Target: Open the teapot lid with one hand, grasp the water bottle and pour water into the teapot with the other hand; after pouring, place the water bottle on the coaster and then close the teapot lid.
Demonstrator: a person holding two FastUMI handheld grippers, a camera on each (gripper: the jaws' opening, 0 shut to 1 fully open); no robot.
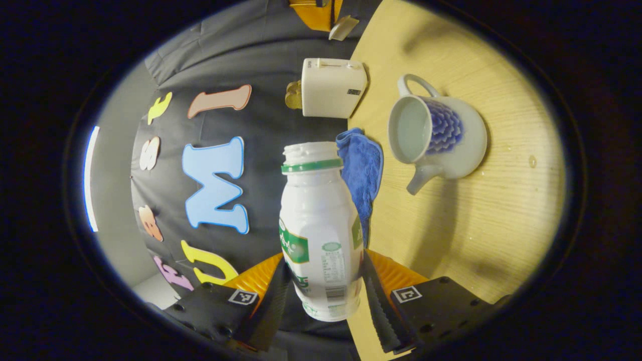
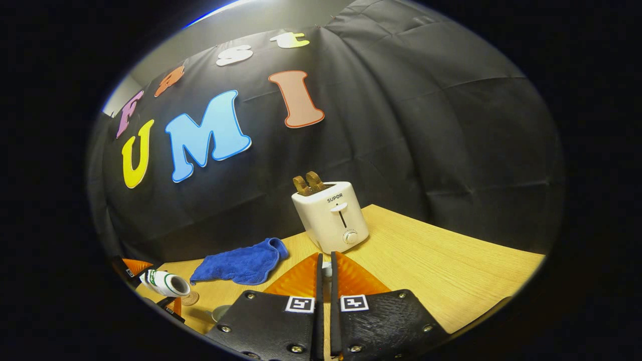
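We hold the capless water bottle [image 1: 321, 235] tipped sideways in the left gripper [image 1: 325, 291], its mouth near the open teapot [image 1: 436, 138] at two o'clock. The right gripper [image 2: 325, 281] is nearly closed, seemingly pinching the lid, mostly hidden. Pouring stage; coaster [image 2: 190, 299] placement and lid closing remain.

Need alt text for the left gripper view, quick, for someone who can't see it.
The left gripper clamps an uncapped white water bottle beside the lidless, water-filled teapot on the wooden table. A blue cloth and white toaster lie beyond.
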